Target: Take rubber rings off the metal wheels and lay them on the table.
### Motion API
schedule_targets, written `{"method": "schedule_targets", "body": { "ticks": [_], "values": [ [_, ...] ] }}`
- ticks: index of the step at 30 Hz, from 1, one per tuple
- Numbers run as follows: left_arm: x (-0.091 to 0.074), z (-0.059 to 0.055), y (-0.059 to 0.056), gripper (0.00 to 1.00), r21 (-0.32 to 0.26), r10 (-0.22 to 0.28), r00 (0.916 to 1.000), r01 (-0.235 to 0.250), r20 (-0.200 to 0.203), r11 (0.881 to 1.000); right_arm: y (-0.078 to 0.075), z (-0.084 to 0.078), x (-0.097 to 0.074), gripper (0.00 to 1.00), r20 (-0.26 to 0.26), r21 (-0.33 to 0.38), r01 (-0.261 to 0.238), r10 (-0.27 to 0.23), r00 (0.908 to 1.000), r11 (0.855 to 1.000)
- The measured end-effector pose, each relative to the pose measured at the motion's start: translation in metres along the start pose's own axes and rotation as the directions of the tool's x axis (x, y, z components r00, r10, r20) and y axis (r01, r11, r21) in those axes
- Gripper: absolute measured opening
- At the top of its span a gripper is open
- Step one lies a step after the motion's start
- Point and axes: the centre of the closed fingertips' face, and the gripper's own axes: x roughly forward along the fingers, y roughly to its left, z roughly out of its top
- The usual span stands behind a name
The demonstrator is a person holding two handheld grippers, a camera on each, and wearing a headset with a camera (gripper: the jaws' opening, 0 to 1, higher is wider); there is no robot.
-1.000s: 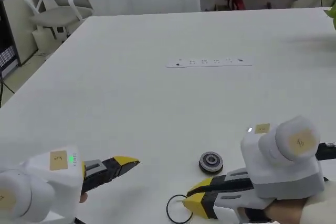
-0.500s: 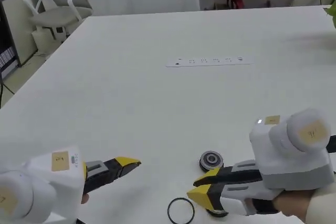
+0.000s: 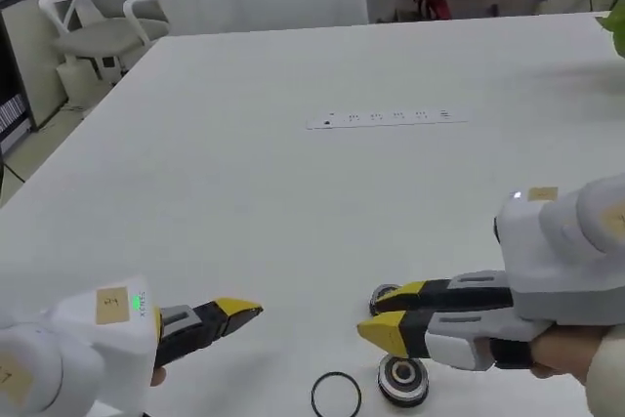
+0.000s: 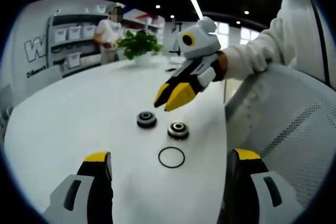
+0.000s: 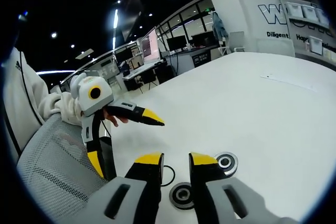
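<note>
A loose black rubber ring [image 3: 336, 394] lies flat on the white table [image 3: 293, 183] near its front edge. Just right of it sits a metal wheel [image 3: 403, 379]. A second wheel [image 3: 383, 293] is partly hidden behind my right gripper [image 3: 379, 315], which hovers open and holds nothing. My left gripper [image 3: 249, 312] hangs at the lower left, apart from the ring. In the left gripper view its jaws stand wide open around the ring [image 4: 171, 157], with both wheels [image 4: 146, 119] [image 4: 178, 130] beyond. The right gripper view has both wheels [image 5: 227, 162] [image 5: 182, 194] past its fingertips [image 5: 149, 158].
A flat white power strip [image 3: 386, 118] lies mid-table, far from the work. White chairs [image 3: 98, 26] stand beyond the table's far left corner. A potted plant [image 4: 137, 44] sits at the far end in the left gripper view. A mesh chair back [image 4: 283, 124] is close by.
My right gripper has drawn back to the right and risen off the ring, which now lies alone on the table. A wheel it covered has come into sight. The left gripper has barely moved.
</note>
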Motion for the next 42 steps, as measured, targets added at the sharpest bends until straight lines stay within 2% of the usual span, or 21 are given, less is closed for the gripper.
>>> {"method": "schedule_targets", "body": {
  "ticks": [6,10,17,21,24,30,36,42],
  "values": [
    [-0.001,0.0,0.001,0.96,-0.007,0.005,1.0,-0.005,-0.003,1.0,-0.008,0.007,-0.007,0.21,0.028,0.01,0.018,-0.018,0.9994,1.0],
    [-0.002,0.004,0.003,0.96,-0.015,0.012,0.9998,-0.012,0.014,1.0,-0.011,0.013,-0.012,0.21,0.051,0.007,0.026,-0.026,0.9984,1.0],
    [-0.001,0.008,0.003,0.95,-0.008,0.009,0.9999,-0.009,0.012,1.0,-0.022,0.02,-0.021,0.22,0.082,0.018,0.053,-0.054,0.9952,0.998],
    [-0.002,0.017,0.004,0.94,-0.022,0.01,0.9992,-0.009,0.038,1.0,-0.025,0.021,-0.025,0.22,0.091,0.023,0.061,-0.063,0.9939,0.998],
    [-0.003,0.021,0.004,0.93,-0.018,0.011,0.9991,-0.011,0.041,1.0,-0.028,0.023,-0.028,0.22,0.099,0.023,0.073,-0.075,0.9923,0.997],
    [-0.002,0.037,0.004,0.93,0.009,0.002,0.999,-0.003,0.045,1.0,-0.034,0.027,-0.035,0.23,0.121,0.039,0.088,-0.092,0.9884,0.995],
    [-0.002,0.06,0.002,0.93,0.065,-0.013,0.9983,0.01,0.057,0.998,-0.038,0.027,-0.038,0.23,0.128,0.053,0.096,-0.102,0.9865,0.994],
    [0.001,0.071,-0.003,0.92,0.107,-0.03,0.9982,0.024,0.051,0.994,-0.038,0.03,-0.041,0.24,0.142,0.049,0.093,-0.099,0.985,0.994]
  ]
}}
